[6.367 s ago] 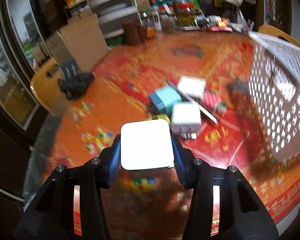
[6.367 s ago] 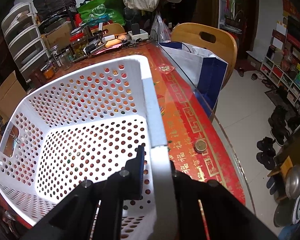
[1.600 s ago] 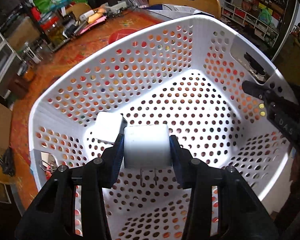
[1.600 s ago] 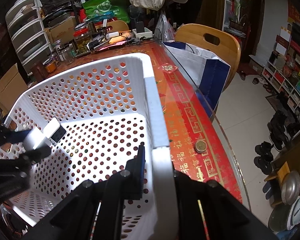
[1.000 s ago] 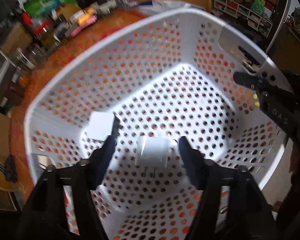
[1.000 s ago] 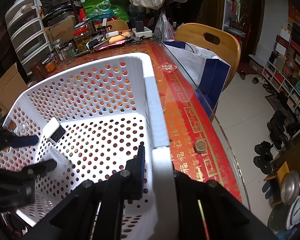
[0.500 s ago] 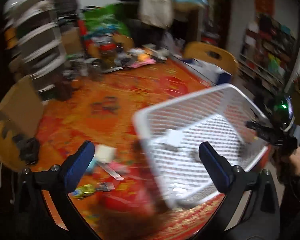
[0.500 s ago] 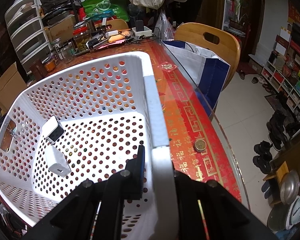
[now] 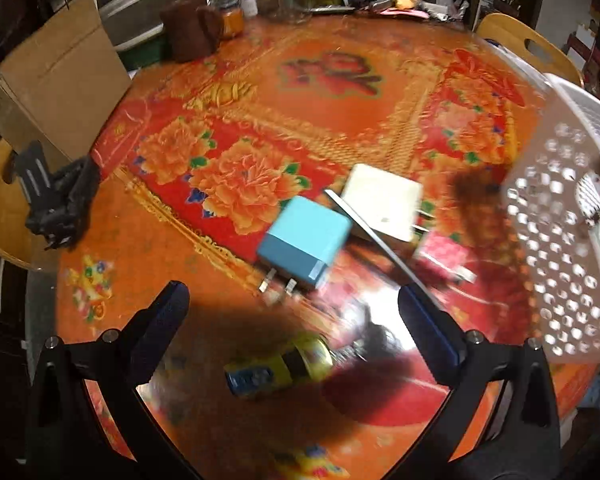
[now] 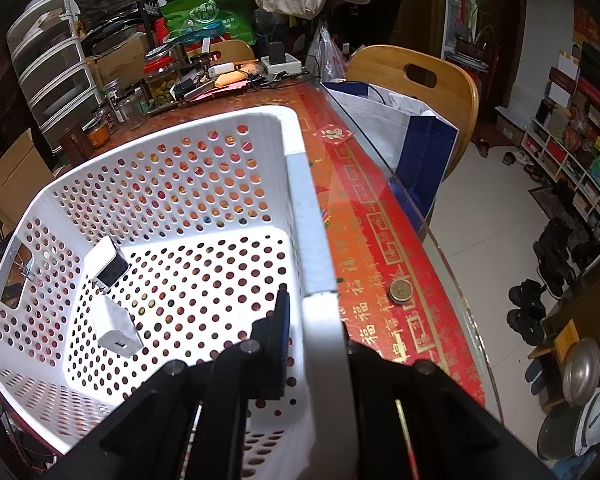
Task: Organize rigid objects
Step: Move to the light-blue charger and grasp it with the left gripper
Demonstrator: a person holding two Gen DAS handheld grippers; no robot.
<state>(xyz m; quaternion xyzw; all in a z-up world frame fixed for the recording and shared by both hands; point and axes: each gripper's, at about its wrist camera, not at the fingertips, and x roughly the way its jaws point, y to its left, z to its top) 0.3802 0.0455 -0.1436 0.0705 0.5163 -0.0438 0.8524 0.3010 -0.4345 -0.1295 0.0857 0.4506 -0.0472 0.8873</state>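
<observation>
Left gripper spread wide and empty above the table; right gripper clamped on the white basket rim.

Two white chargers lie on the basket floor. A blue charger, white charger and yellow toy car rest on the red floral tablecloth. The border carries repeated gold 福 characters; a coin lies there. No brand is legible. Cluttered room, wooden chair.

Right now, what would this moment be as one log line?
left gripper: open, above blue charger | right gripper: clamped on white basket rim | basket: two white chargers
</observation>
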